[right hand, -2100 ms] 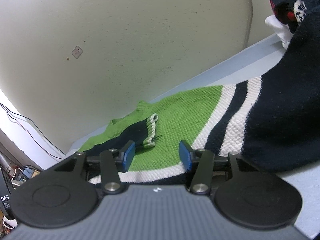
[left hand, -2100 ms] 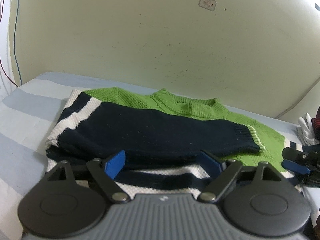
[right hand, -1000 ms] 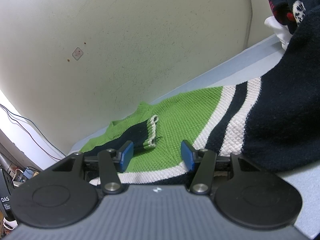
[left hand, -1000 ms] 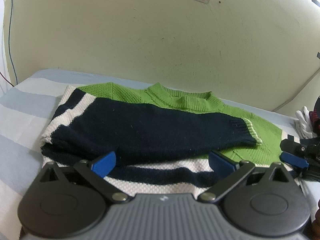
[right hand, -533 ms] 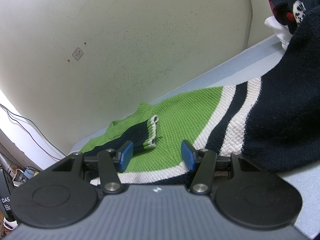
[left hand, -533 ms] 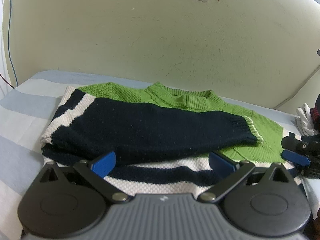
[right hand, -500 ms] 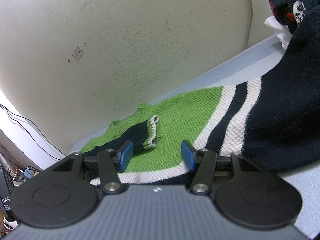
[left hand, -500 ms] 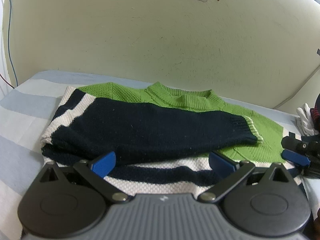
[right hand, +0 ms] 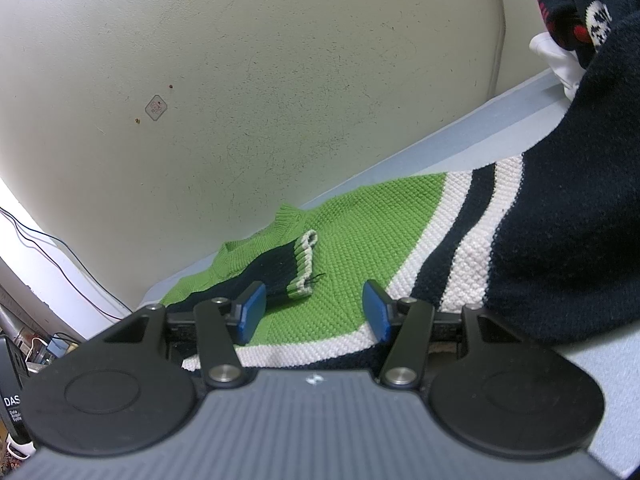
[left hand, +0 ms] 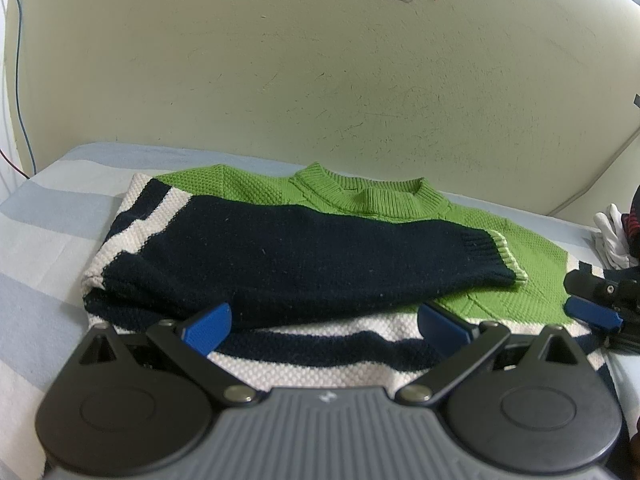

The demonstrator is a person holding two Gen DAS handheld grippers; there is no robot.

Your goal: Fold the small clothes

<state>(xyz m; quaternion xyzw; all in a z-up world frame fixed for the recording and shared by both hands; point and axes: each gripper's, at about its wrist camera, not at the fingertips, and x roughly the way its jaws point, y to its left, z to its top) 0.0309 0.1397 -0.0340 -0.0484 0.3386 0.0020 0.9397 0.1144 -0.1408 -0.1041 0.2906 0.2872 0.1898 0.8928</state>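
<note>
A small green, navy and white knit sweater (left hand: 360, 208) lies flat on the striped bed sheet (left hand: 52, 216), collar toward the wall. Its left navy sleeve (left hand: 304, 256) is folded across the chest, cuff pointing right. My left gripper (left hand: 324, 322) is open and empty, low over the sweater's bottom hem. My right gripper (right hand: 314, 312) is open and empty at the sweater's right hem; it also shows in the left wrist view (left hand: 596, 300). In the right wrist view the green chest (right hand: 360, 248) and the folded cuff (right hand: 304, 268) lie ahead, and the other navy sleeve (right hand: 568, 216) rises at right.
A cream wall (left hand: 320, 80) stands right behind the bed. A pile of other clothes, white and dark with red (right hand: 568, 20), sits at the right end of the bed. Cables (right hand: 52, 256) hang at the far left, beyond the bed edge.
My left gripper's jaws have opened wider and it has backed slightly off the folded sleeve. My right gripper has barely moved and stays open.
</note>
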